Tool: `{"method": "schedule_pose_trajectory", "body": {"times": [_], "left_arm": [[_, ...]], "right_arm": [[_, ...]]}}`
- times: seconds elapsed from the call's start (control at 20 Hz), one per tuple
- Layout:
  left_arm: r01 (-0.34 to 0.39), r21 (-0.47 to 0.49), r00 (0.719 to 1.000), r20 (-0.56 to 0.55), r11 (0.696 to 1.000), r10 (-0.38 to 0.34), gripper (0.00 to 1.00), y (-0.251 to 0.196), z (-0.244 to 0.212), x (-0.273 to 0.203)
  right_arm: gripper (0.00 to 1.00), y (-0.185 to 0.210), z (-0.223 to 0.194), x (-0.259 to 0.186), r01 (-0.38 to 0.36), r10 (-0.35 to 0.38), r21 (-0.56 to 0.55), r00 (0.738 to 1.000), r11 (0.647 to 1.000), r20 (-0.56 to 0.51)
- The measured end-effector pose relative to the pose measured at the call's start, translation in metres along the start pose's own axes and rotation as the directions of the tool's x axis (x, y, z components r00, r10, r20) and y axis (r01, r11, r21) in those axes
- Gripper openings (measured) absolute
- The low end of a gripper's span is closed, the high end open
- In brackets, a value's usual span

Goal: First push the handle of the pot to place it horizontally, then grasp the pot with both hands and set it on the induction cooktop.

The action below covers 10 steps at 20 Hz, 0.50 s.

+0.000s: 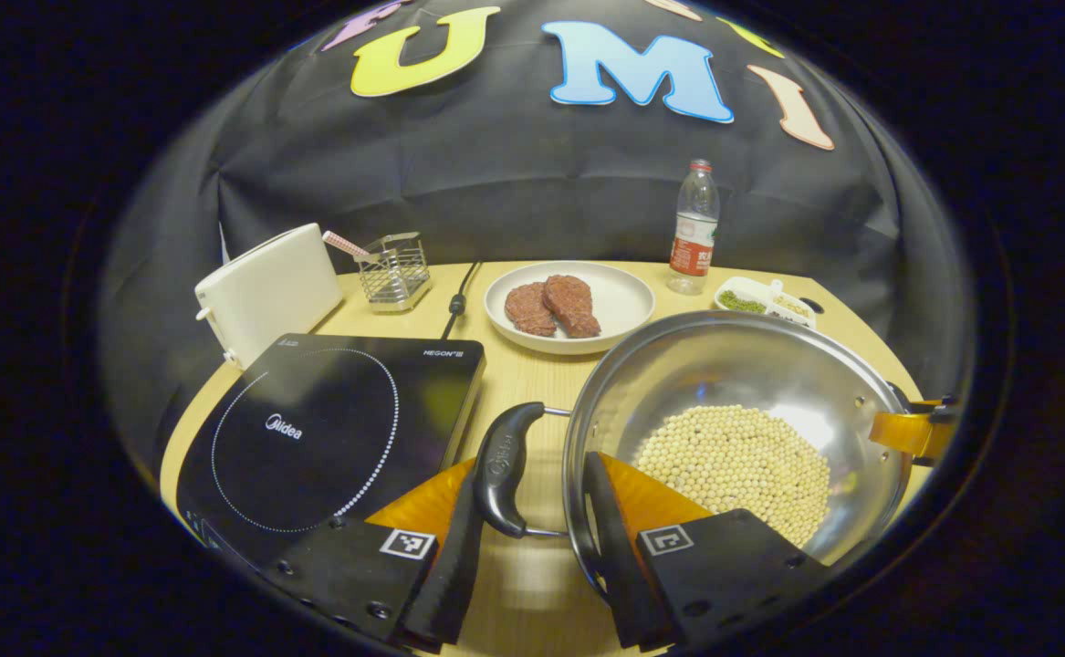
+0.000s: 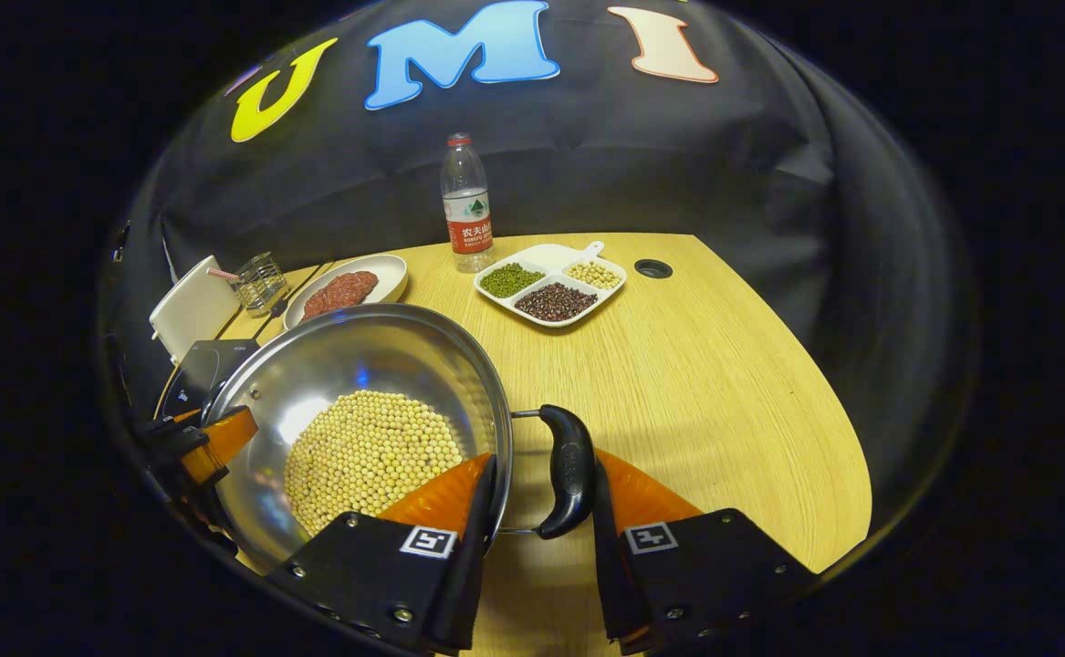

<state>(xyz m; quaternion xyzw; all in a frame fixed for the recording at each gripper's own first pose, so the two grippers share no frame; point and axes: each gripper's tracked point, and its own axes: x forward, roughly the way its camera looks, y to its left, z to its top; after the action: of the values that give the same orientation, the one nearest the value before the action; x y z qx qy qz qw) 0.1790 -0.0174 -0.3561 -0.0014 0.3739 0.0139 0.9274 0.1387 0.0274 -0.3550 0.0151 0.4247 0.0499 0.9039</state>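
The left gripper (image 1: 532,520) has its fingers spread around the pot's (image 1: 733,383) near handle (image 1: 506,467), one finger outside it and one inside the rim, not visibly pressing. The right gripper (image 2: 539,511) straddles the far handle (image 2: 567,470) likewise, fingers open. The pot, full of soybeans (image 1: 735,458), sits on the tabletop (image 2: 705,383) beside the induction cooktop (image 1: 331,429); lifting with loose or uneven grips could tilt it and spill beans.

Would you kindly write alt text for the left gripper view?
The left gripper straddles one black side handle of a steel pot of pale beans. A black induction cooktop sits left of it, a plate of meat behind.
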Motion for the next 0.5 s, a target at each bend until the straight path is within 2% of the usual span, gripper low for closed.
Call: {"method": "schedule_pose_trajectory", "body": {"times": [0.1,0.2,0.25,0.3,0.4,0.45,0.5], "left_arm": [[0.007,-0.001,1.0,0.015,1.0,-0.007,0.67,0.001,0.005,-0.003],[0.014,0.004,0.999,0.033,1.0,-0.014,0.63,0.004,0.01,-0.012],[0.021,0.008,0.999,0.041,1.0,-0.021,0.67,0.007,0.014,-0.017],[0.028,0.01,0.998,0.049,1.0,-0.029,0.63,0.009,0.016,-0.022],[0.04,0.011,0.997,0.059,0.999,-0.041,0.63,0.019,0.022,-0.029],[0.046,0.013,0.997,0.059,0.999,-0.047,0.67,0.024,0.024,-0.031],[0.05,0.015,0.997,0.063,0.999,-0.051,0.67,0.03,0.025,-0.033]], "right_arm": [[0.52,0.001,0.0,-0.007,0.002,-0.002,0.004,1.0,1.0,0.001],[0.53,0.003,0.005,-0.017,0.014,-0.014,0.003,1.0,1.0,0.024],[0.52,0.006,0.008,-0.023,0.02,-0.02,0.008,0.999,1.0,0.035],[0.52,0.009,0.009,-0.028,0.026,-0.027,0.015,0.999,1.0,0.043],[0.52,0.017,0.01,-0.04,0.037,-0.038,0.026,0.998,0.999,0.052],[0.52,0.023,0.01,-0.045,0.042,-0.043,0.03,0.997,0.999,0.056],[0.52,0.029,0.011,-0.048,0.045,-0.047,0.033,0.997,0.998,0.061]]}}
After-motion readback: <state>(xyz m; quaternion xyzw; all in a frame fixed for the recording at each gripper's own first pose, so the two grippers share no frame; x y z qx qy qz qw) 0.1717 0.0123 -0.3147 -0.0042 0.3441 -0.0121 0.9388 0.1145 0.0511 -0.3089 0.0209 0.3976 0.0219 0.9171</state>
